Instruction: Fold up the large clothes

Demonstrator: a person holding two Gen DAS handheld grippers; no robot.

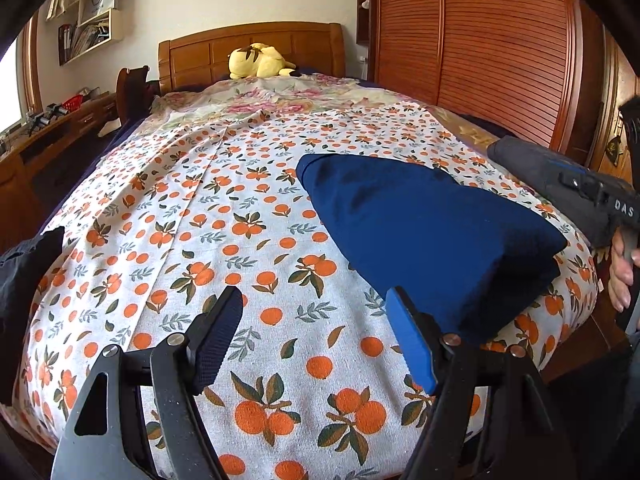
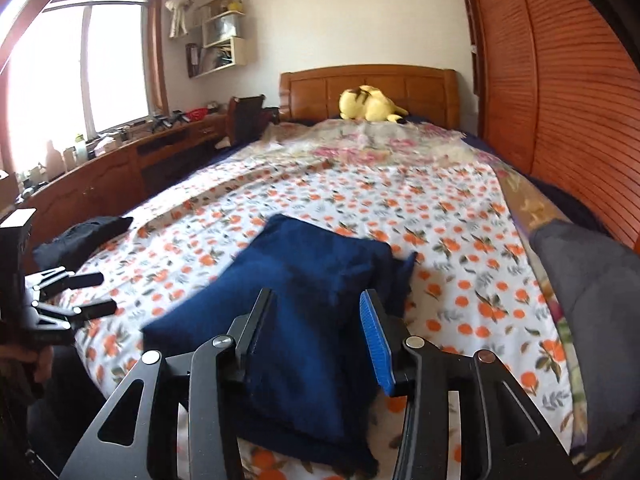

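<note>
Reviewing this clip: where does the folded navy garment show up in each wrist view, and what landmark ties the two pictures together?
Left wrist: the navy garment lies right of centre on the orange-print sheet, just beyond the blue right-hand finger.
Right wrist: the navy garment fills the lower centre, running under and between the fingers of the right gripper, whose pads do not press on it.
Shared landmark: the yellow plush against the headboard, top centre in both views.
</note>
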